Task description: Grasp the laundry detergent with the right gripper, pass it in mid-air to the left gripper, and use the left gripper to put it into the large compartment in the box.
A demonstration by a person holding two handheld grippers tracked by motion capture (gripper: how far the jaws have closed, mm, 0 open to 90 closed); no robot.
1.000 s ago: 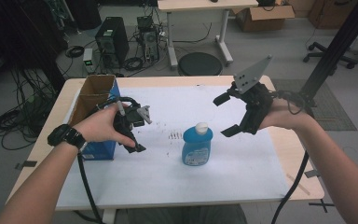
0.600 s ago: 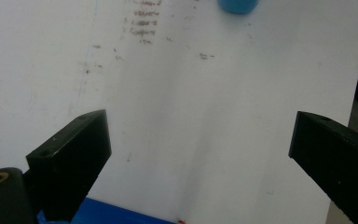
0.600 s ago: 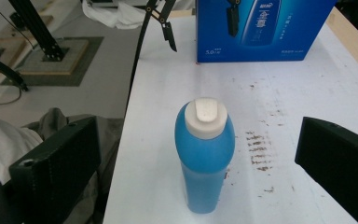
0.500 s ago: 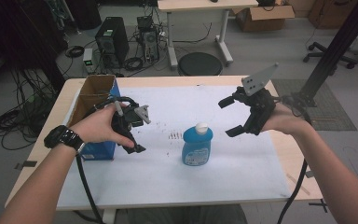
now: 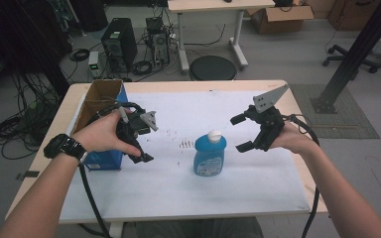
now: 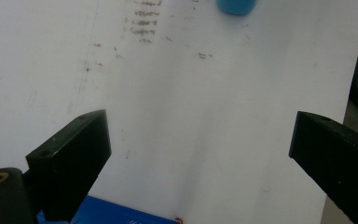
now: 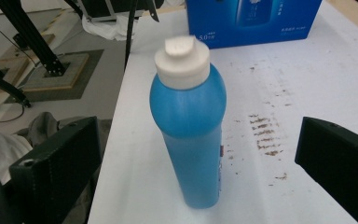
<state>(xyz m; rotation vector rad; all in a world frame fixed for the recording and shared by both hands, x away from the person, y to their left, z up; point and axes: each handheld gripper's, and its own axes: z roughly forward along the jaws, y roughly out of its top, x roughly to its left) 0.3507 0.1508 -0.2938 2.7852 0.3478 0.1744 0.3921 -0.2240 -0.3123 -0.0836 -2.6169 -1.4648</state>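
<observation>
Right gripper (image 5: pixel 243 133) — black jaws spread wide, empty — faces the upright blue plastic bottle with white cap (image 5: pixel 210 153) on the white table cover (image 5: pixel 258 183); left gripper (image 5: pixel 141 141) also open, beside the blue cardboard box (image 5: pixel 101 158).

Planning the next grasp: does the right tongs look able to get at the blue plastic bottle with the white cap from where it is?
Probably yes. The right tongs are open, facing the upright blue plastic bottle with the white cap, with nothing between them.

Bare tabletop (image 5: pixel 258 183) btwn 2 grippers, only blue bottle (image 5: pixel 210 154) (upright) mid-way; box (image 5: pixel 99 106) blocks left edge.
</observation>
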